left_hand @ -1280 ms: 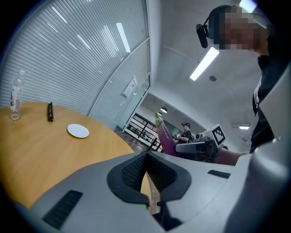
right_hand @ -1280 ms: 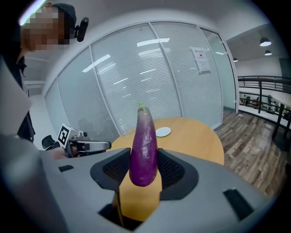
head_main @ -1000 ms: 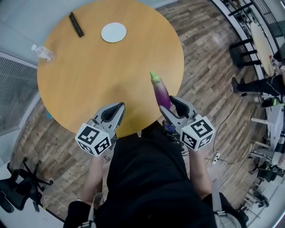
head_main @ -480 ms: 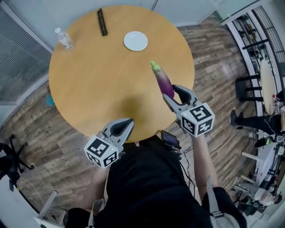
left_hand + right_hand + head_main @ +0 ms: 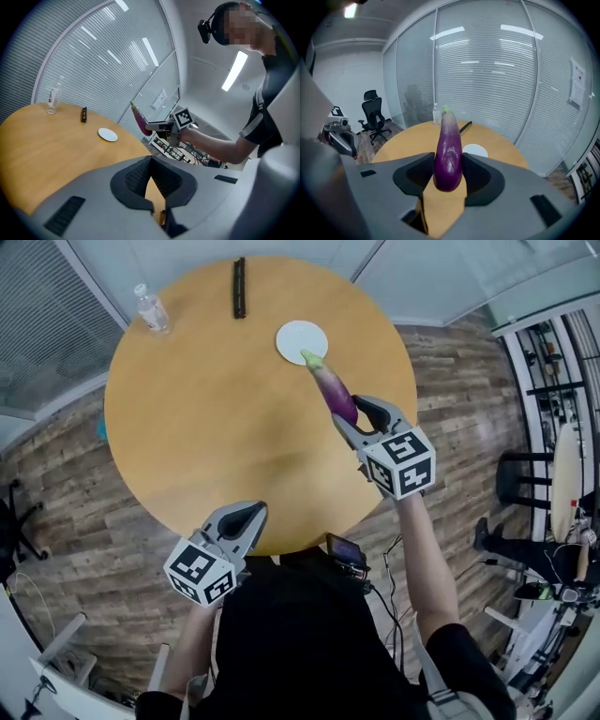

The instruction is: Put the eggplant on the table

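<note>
While the right gripper's jaws clamp the eggplant's fat end, holding it clear above the tabletop at three o'clock, the left gripper's jaws sit closed and empty at six.

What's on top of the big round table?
A water bottle, a black stick and a white plate. The eggplant, held in the right gripper, hangs above, hiding a bit of the plate's edge.
</note>
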